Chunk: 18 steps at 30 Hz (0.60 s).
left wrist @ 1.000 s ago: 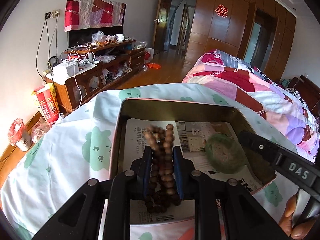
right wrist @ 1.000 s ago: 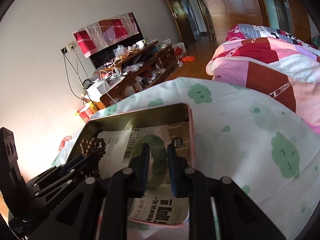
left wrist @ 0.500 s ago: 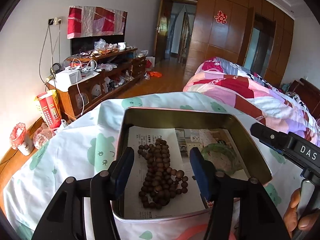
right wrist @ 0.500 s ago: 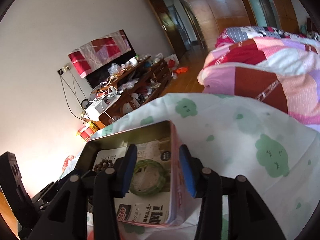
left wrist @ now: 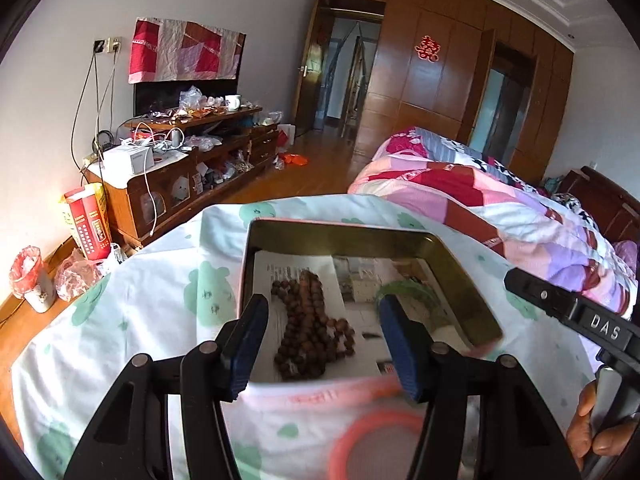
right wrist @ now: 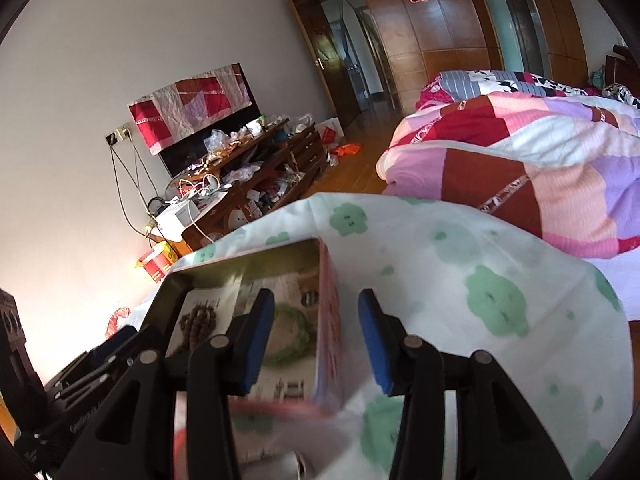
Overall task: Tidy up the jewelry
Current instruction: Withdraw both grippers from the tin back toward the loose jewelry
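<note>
In the left of the tin, on its newspaper lining, lies the string of wooden beads, piled loosely; to its right, in the same tin, the green bangle lies flat. Keeping the two pieces apart on the paper looks deliberate, so they neither tangle nor scratch. The tin sits on a worktop draped in a green-patterned cloth. The left hand-held gripper hangs above the near edge of the tin, its jaws spread wide and empty, the beads showing between them. The right hand-held gripper is likewise spread and holds nothing, straddling the tin's right wall.
</note>
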Each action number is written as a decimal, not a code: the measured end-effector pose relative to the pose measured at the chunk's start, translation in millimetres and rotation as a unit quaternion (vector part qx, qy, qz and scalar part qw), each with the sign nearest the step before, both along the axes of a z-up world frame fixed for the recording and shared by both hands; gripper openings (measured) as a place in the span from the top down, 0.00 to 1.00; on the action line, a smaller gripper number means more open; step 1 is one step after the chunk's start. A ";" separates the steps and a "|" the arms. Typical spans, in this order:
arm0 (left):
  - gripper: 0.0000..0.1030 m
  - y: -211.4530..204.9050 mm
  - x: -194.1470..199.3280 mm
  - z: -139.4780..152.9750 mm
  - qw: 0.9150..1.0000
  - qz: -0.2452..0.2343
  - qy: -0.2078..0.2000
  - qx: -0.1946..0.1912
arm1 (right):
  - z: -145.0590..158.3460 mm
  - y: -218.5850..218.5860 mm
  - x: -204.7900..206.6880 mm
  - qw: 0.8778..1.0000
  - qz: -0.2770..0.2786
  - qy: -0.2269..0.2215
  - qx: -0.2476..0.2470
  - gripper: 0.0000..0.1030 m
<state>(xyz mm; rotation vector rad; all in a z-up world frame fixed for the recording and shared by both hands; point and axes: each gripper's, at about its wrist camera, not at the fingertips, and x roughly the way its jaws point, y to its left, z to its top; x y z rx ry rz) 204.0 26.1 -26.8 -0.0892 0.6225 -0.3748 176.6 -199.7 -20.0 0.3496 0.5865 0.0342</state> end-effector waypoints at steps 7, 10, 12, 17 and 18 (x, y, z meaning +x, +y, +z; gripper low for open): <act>0.43 13.7 -36.7 -0.7 1.000 -0.012 0.019 -0.009 | -9.6 0.8 -44.2 1.000 0.011 0.021 -0.007 0.54; 0.43 18.0 -49.6 -3.8 0.999 -0.029 0.039 -0.018 | -14.6 1.6 -55.9 0.999 0.013 0.034 -0.013 0.54; 0.43 19.4 -62.1 -6.4 0.998 -0.040 0.050 -0.021 | -17.0 2.6 -64.3 0.999 0.016 0.037 -0.016 0.54; 0.43 5.8 -94.9 -10.3 0.995 -0.084 0.057 0.016 | -16.2 2.0 -84.2 0.999 0.018 0.037 -0.025 0.54; 0.43 0.2 -101.7 -11.3 0.993 -0.098 0.057 0.023 | -16.2 1.6 -89.1 0.999 0.018 0.036 -0.026 0.54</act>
